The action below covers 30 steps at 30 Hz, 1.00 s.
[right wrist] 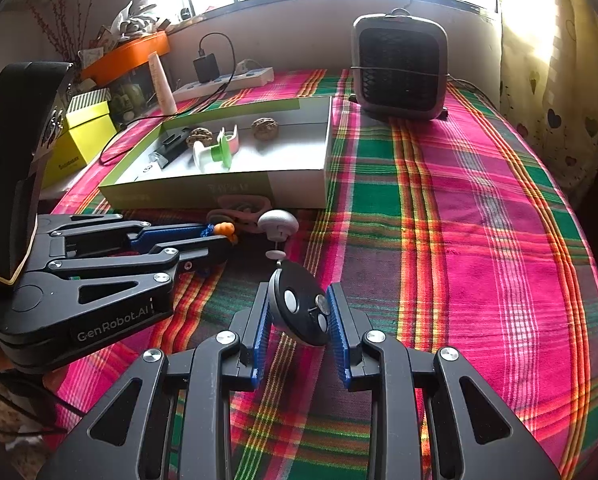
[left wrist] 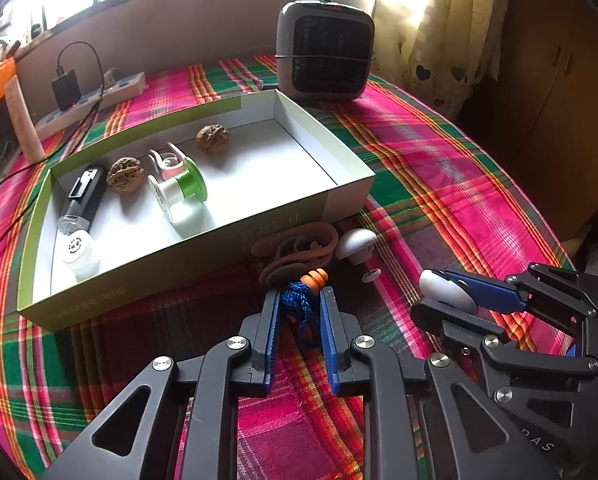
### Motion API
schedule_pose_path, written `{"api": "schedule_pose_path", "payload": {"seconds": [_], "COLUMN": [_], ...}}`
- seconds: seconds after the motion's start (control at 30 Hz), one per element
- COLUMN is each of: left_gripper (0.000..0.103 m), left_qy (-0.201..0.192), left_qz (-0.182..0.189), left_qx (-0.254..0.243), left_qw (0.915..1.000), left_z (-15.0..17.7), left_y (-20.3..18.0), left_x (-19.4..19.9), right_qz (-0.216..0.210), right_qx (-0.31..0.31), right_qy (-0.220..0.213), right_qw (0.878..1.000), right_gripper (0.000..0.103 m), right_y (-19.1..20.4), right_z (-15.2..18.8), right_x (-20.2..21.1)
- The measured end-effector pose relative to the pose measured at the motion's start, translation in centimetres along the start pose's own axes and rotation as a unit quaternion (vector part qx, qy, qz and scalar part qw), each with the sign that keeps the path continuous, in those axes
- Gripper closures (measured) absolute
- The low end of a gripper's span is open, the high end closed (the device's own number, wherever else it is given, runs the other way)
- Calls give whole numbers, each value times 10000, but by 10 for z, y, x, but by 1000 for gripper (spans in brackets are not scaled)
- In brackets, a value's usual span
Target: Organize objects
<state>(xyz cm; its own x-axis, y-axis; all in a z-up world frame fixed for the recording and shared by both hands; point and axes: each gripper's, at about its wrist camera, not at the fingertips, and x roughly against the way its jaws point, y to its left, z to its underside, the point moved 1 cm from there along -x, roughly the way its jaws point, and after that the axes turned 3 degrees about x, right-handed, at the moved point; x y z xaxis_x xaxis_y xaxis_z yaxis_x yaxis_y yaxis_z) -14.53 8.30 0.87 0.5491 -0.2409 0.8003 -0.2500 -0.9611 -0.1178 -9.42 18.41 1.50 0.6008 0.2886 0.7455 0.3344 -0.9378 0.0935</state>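
Observation:
My left gripper (left wrist: 299,296) is shut on blue corded earplugs (left wrist: 299,308) with an orange tip, low over the plaid cloth in front of the green box (left wrist: 203,256). It also shows in the right wrist view (right wrist: 219,236). My right gripper (right wrist: 299,292) is shut on a round black remote (right wrist: 301,308) with white buttons; it shows in the left wrist view (left wrist: 439,292). The box holds two walnuts (left wrist: 213,139), a green-and-white spool (left wrist: 179,192), a black lighter (left wrist: 83,196), a white clip and a small white bottle (left wrist: 79,250).
A brown rubber strap (left wrist: 295,244) and a grey mushroom-shaped knob (left wrist: 355,244) lie against the box's front wall. A grey fan heater (left wrist: 325,52) stands at the back. A power strip with charger (left wrist: 87,96) lies at back left. A yellow box (right wrist: 87,136) sits off the left edge.

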Motion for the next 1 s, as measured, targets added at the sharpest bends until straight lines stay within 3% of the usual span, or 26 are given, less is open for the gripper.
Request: {"api": "schedule_pose_path", "payload": {"seconds": [1.0], "left_gripper": [86], "left_qy": [-378], "left_qz": [-206], "left_qx": [-18], "left_qw": [9991], "left_z": [2], "left_y": [20], "left_x": [23], "right_qz": [-20], "right_qx": [171], "right_qy": [-198], "right_qw": [9997], "right_gripper": [75], "right_y": [17], "right_z": [-17], "right_x": [6]}}
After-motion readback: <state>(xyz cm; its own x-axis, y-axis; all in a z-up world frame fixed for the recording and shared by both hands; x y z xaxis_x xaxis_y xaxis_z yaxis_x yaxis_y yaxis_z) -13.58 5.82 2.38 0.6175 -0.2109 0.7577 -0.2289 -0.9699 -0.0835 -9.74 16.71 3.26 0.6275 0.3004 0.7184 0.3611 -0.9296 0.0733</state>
